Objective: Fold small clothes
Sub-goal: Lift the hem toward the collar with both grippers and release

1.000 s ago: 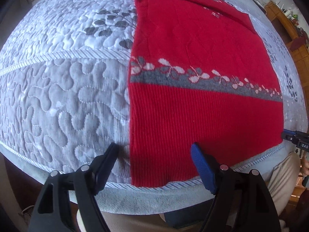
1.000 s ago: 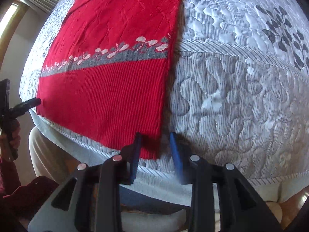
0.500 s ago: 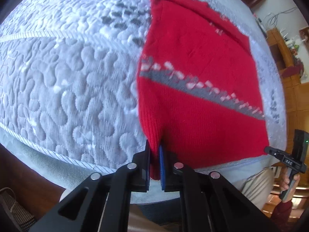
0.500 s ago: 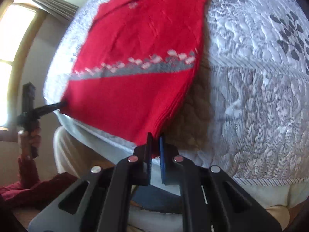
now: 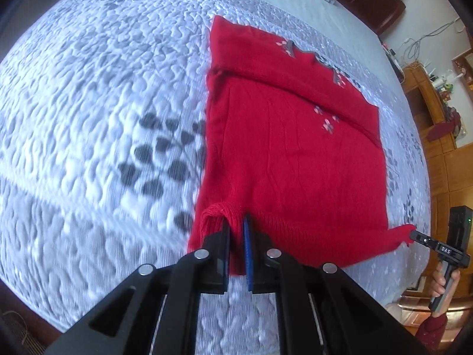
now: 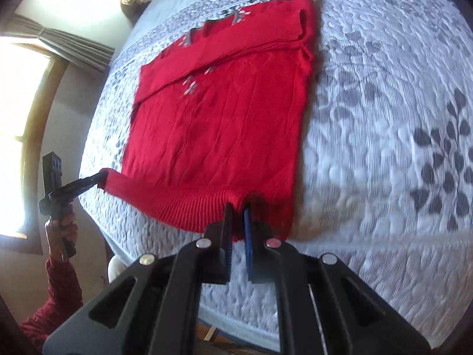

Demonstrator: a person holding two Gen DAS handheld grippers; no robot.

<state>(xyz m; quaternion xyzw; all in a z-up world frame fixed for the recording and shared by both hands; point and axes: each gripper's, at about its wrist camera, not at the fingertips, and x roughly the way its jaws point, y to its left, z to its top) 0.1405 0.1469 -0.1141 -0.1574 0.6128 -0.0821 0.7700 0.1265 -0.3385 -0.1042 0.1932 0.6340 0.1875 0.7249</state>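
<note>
Left hand-held gripper (image 5: 236,230): bottom centre of the left wrist view, jaws closed tight on the near left corner of the red sweater's ribbed hem, knit bunched between the pads.
Right hand-held gripper (image 6: 238,216): bottom centre of the right wrist view, jaws pinched narrow on the hem's other near corner.
Red sweater (image 5: 295,153): lies on the bed, filling the middle of both views; its near hem is lifted off the quilt and stretched between the two grippers, a sleeve folded across the far part.
Hem (image 6: 177,204): sags in a shallow curve from the centre to the left of the right wrist view.
Quilt (image 5: 88,118): pale grey with dark leaf print, covers the bed around the sweater.
Person's hand (image 6: 60,230): lower left of the right wrist view, grips the left gripper's handle.
</note>
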